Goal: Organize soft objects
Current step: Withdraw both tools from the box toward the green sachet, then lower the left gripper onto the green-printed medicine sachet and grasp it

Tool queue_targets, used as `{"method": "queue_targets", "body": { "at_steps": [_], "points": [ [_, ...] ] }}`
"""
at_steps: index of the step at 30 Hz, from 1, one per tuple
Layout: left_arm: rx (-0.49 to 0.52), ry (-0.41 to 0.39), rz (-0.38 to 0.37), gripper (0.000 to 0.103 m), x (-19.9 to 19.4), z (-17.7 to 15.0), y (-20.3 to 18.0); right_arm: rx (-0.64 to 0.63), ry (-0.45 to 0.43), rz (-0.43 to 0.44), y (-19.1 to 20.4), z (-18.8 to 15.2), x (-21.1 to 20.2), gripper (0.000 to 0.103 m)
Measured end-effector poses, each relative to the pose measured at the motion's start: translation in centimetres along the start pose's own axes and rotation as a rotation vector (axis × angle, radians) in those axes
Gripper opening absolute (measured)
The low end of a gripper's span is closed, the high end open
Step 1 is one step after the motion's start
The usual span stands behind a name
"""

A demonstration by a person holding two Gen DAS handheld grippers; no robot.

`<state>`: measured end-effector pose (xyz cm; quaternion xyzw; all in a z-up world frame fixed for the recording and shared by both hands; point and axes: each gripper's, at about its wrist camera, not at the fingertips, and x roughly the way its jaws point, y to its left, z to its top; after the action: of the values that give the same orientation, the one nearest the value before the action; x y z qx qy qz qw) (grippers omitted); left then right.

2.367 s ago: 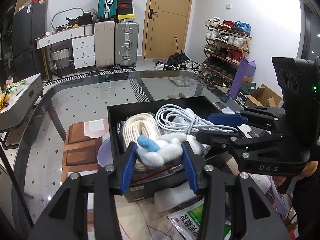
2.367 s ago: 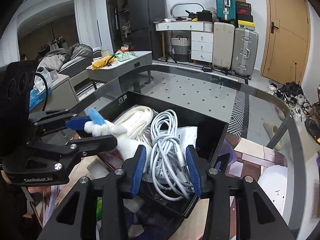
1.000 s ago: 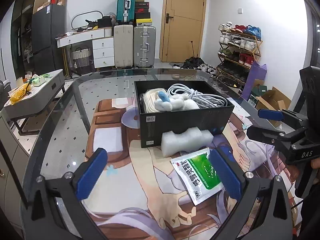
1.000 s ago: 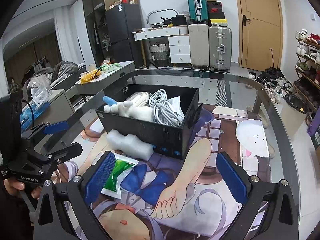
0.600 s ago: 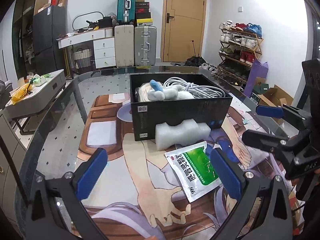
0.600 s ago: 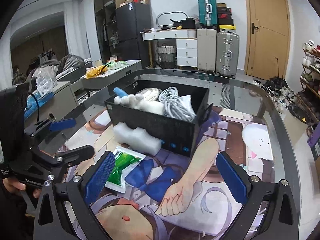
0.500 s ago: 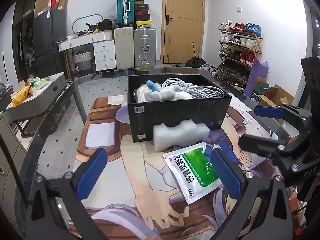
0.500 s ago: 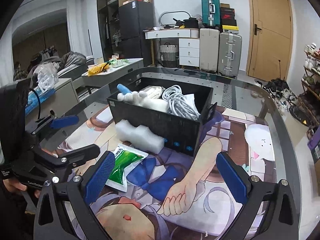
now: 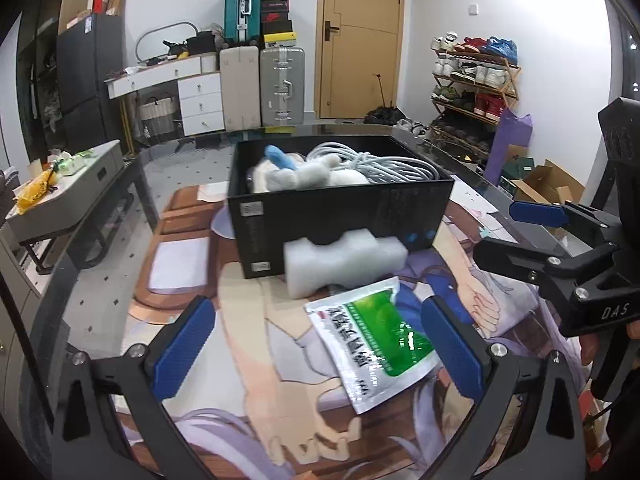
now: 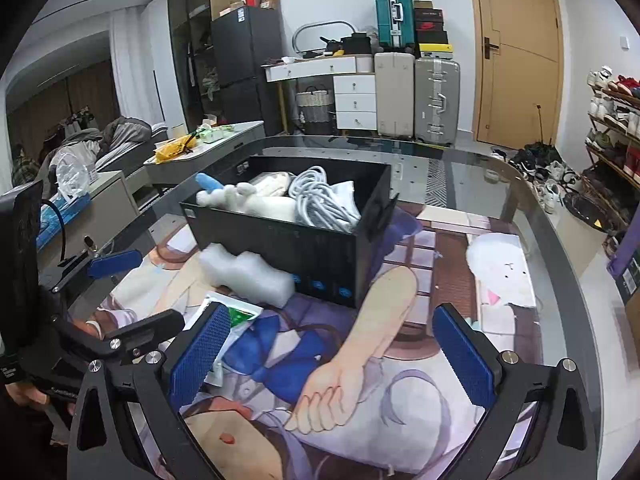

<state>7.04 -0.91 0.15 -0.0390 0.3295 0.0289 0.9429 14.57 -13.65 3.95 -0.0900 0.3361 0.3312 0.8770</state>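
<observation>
Both grippers hang over the glass table with their blue-padded fingers spread wide and nothing held: the left gripper straddles a green-and-white packet lying flat on the printed mat, the right gripper hovers over bare mat. A white foam block rests against the near wall of the black box. Inside the box lie a white plush toy with a blue tip and a coiled white cable.
</observation>
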Motion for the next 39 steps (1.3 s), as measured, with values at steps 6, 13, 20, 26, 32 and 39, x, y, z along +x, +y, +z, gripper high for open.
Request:
{"method": "queue_targets", "body": {
  "at_steps": [6,13,20,26,32,39],
  "points": [
    [0.025,0.051,0.007,0.103,1.0,0.2,-1.0,0.025,-0.002,-0.019,-0.8,-0.1,-0.3,0.102],
    [0.027,0.127,0.013,0.103,2.7,0.7,-1.8,0.042,-0.006,-0.037,-1.6,0.0,-0.5,0.102],
    [0.018,0.177,0.028,0.103,3.8,0.7,-1.9,0.042,-0.002,-0.039,-1.6,0.0,-0.4,0.102],
    [0.003,0.234,0.013,0.103,4.5,0.4,-1.9,0.033,0.006,-0.045,-1.5,-0.2,-0.2,0.102],
    [-0.01,0.267,0.019,0.102,5.0,0.3,-1.6,0.029,0.006,-0.043,-1.3,-0.3,-0.1,0.102],
    [0.021,0.237,0.002,0.08,4.4,0.1,-1.7,0.035,0.005,-0.051,-1.4,-0.4,-0.2,0.102]
  ]
}}
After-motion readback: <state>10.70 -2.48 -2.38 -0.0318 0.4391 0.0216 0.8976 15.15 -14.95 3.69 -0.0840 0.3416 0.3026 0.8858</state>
